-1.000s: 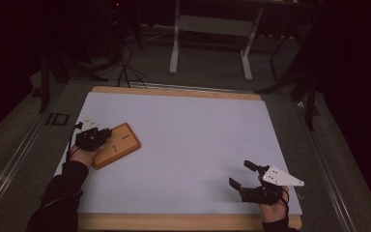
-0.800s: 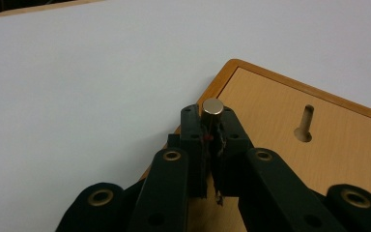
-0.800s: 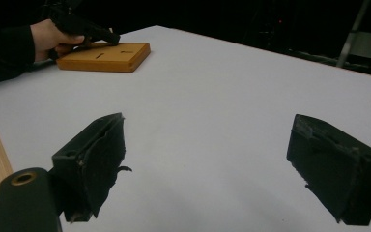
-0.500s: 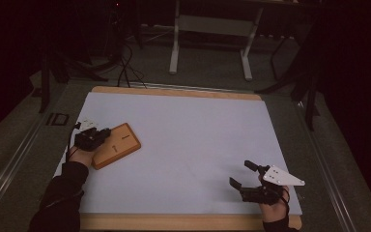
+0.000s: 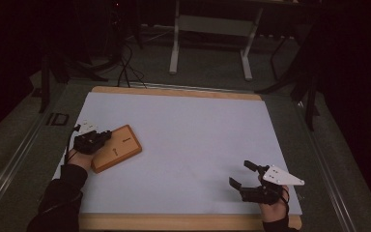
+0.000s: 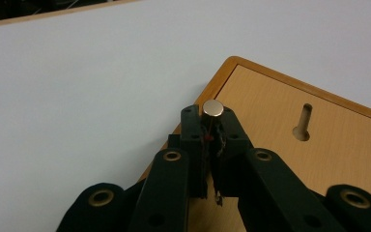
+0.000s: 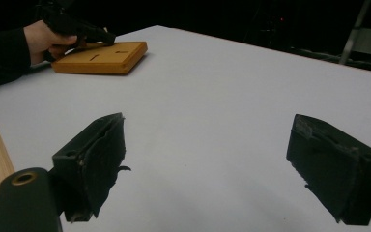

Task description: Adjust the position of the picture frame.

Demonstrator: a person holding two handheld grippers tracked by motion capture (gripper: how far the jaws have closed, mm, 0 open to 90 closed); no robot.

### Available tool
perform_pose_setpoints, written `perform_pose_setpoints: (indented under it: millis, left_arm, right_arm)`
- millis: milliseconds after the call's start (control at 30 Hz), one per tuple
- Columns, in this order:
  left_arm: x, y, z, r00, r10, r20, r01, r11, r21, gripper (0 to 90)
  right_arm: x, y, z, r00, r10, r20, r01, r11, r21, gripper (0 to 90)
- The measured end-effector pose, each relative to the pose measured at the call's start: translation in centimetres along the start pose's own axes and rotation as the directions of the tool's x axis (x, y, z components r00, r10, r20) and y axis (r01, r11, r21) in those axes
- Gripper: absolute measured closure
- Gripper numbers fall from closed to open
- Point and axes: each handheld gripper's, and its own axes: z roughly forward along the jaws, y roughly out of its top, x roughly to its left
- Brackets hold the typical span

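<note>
Fingers of the left gripper are pinched on a metal peg mid-frame over the board, next it needs lining up with the slot; right gripper gapes empty.

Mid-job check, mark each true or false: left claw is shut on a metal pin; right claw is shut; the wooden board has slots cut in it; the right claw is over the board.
1. The left claw is shut on the small metal pin: true.
2. The right claw is shut: false, its jaws stand wide apart with nothing between.
3. The wooden board has slots: true.
4. The right claw is over the board: false, it is above the white mat, far from it.
</note>
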Motion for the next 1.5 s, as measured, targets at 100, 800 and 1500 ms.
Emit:
perform_pose_setpoints:
  millis: [100, 800, 1500]
  left_arm:
    - [-0.1, 0.2, -0.4, 1.0000, -0.003, 0.006, 0.003, 0.9999, -0.014, 85.3]
    - [-1.8, 3.1, -2.5, 0.9992, 0.038, 0.014, -0.036, 0.9955, -0.087, 85.4]
    - [-8.0, 8.8, -1.3, 0.9817, 0.160, 0.103, -0.146, 0.9807, -0.130, 85.4]
  right_arm:
    - [0.0, 0.0, 0.0, 1.0000, 0.003, 0.000, -0.003, 1.0000, 0.000, 13.3]
    - [-0.1, 0.0, 0.0, 0.9999, 0.012, -0.002, -0.012, 0.9999, -0.003, 13.3]
    - [-0.2, 0.2, -0.4, 0.9999, 0.008, -0.006, -0.008, 0.9997, -0.024, 13.3]
